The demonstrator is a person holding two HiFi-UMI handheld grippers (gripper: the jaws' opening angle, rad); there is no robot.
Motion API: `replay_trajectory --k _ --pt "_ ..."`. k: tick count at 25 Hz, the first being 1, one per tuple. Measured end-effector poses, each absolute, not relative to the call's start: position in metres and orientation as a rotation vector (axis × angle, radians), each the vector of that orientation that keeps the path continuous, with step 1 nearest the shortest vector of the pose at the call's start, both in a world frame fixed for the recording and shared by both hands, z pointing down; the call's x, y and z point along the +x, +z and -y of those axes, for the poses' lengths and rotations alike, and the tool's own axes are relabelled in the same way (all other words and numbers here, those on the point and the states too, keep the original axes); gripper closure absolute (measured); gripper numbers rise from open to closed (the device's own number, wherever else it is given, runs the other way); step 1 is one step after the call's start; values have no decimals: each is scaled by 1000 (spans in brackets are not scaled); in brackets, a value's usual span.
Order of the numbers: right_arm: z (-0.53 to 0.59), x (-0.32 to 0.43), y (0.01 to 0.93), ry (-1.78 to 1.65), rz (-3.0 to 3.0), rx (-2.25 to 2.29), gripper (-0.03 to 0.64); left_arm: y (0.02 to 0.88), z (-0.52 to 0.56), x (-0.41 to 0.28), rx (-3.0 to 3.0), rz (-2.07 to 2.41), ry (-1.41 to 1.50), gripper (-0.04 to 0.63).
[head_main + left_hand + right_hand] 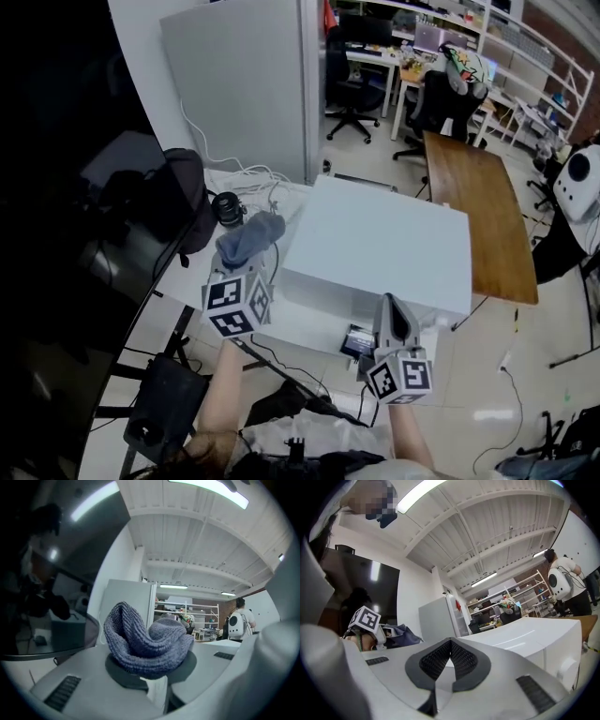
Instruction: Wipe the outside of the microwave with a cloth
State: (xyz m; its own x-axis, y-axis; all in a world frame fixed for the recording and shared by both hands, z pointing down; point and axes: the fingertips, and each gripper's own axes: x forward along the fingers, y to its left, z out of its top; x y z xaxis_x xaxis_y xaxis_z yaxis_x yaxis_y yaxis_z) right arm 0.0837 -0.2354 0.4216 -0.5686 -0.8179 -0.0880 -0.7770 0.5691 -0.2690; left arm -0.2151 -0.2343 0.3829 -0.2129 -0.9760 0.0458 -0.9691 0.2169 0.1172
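Observation:
The white microwave [380,246] sits on a white table, seen from above in the head view. My left gripper [247,255] is at its left front corner, shut on a blue-grey knitted cloth [249,237]; in the left gripper view the cloth [145,641] bulges up out of the jaws. My right gripper [394,319] hangs near the microwave's front right, shut with nothing between its jaws. From the right gripper view the microwave [529,639] lies just beyond the closed pads [461,660], and the left gripper's marker cube [365,619] shows at left.
A dark monitor [84,234] fills the left. A black lens-like object [228,208] and white cables [248,178] lie behind the cloth. A grey cabinet [239,84] stands behind the table; a wooden table [483,211] is to the right. A person [239,620] stands far off.

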Motion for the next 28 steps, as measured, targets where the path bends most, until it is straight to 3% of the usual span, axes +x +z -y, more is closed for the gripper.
replay_trajectory --k 7,17,28 --pt "229 10 426 -286 -2677 -1244 600 462 190 -264 1810 2300 14 541" --pt "252 -47 409 -220 -2582 -1412 600 522 237 -206 2124 1907 120 541" --pt "256 -43 402 -169 -2509 -1569 600 531 333 -189 2279 1724 144 541"
